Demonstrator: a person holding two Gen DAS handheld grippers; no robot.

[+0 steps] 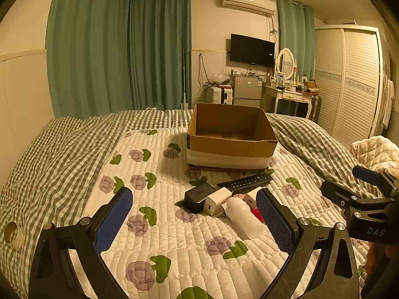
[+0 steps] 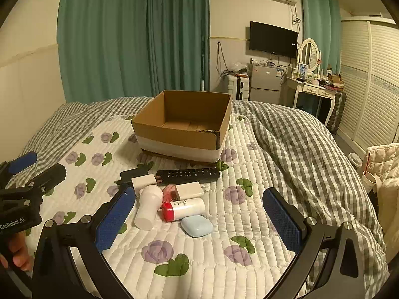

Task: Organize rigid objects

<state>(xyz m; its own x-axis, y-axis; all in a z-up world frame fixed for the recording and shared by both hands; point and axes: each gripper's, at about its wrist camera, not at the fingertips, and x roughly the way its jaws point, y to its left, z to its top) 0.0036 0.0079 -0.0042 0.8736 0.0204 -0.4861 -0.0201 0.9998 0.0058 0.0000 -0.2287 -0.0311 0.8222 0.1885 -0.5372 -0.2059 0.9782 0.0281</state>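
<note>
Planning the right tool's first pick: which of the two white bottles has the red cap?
The labelled white bottle lying beside the pale blue case. Its red cap points left; the plain white bottle shows no coloured cap.

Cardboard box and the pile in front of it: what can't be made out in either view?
- Cardboard box floor: front wall hides the near part, both views.
- Pink item: mostly covered by the white cylinder, right view.
- Blue case: missing from left view, apparently behind the left tool's finger.
- Remote labels: too small.
</note>
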